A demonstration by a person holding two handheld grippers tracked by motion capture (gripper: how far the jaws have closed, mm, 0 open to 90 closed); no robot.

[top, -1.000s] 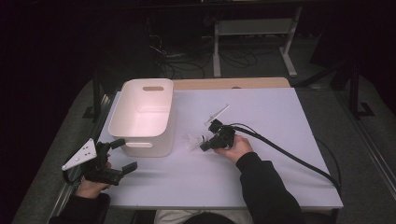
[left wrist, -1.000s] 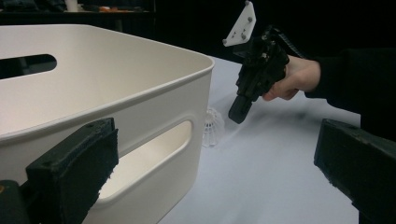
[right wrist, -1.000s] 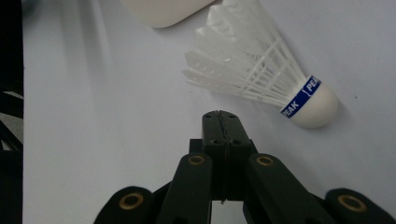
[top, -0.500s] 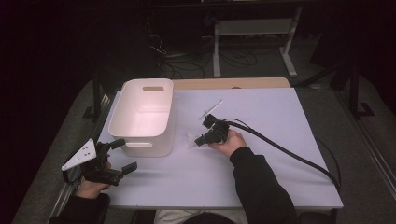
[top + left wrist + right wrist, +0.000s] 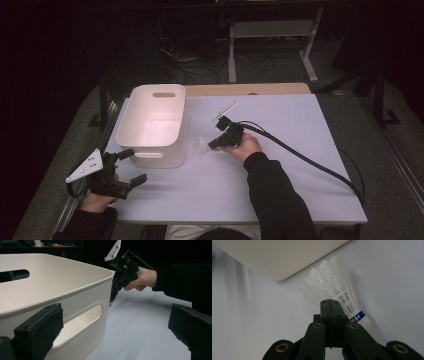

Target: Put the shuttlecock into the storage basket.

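Carrying step: right gripper (image 5: pixel 329 305) clamped on shuttlecock (image 5: pixel 332 287) skirt beside white bin (image 5: pixel 155 125). Left gripper (image 5: pixel 112 332) open, empty. Next, probably: lifting over the rim.

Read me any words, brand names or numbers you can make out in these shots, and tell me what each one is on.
"PEAK": white letters on the blue band around the shuttlecock, near its base; the start of the word is hidden behind the right gripper, so it may be longer.
The white bin and the left gripper carry no legible text.
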